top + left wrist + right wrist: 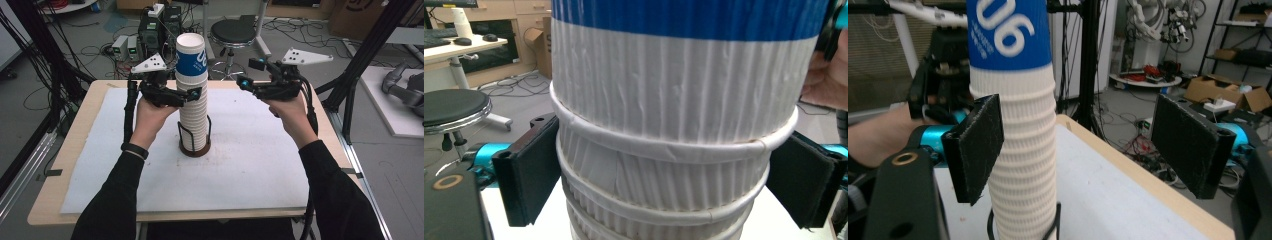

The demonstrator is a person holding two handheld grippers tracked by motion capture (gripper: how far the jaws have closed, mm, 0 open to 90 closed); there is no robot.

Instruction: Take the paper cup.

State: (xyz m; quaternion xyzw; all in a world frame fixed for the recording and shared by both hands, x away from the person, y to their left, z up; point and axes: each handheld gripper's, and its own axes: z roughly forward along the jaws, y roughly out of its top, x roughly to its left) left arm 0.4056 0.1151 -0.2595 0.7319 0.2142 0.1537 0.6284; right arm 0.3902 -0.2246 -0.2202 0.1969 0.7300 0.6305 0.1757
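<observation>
Black pads of the left gripper (192, 95) sit on both sides of the tall stack of paper cups (194, 115), pressed against its ribbed white wall just below the blue-banded top cup (191, 56); the right gripper (245, 82) hangs off to the side, jaws wide apart, holding nothing. The stack stands upright in a wire holder (195, 142) on the white mat (250, 165) covering the wooden table (80, 135); a round stool (232, 32) stands on the floor beyond.

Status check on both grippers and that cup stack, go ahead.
Left gripper shut on cup stack, just under the top cup. Right gripper open, off to the side. Stack upright in its wire holder. Nothing between right gripper and stack.
</observation>
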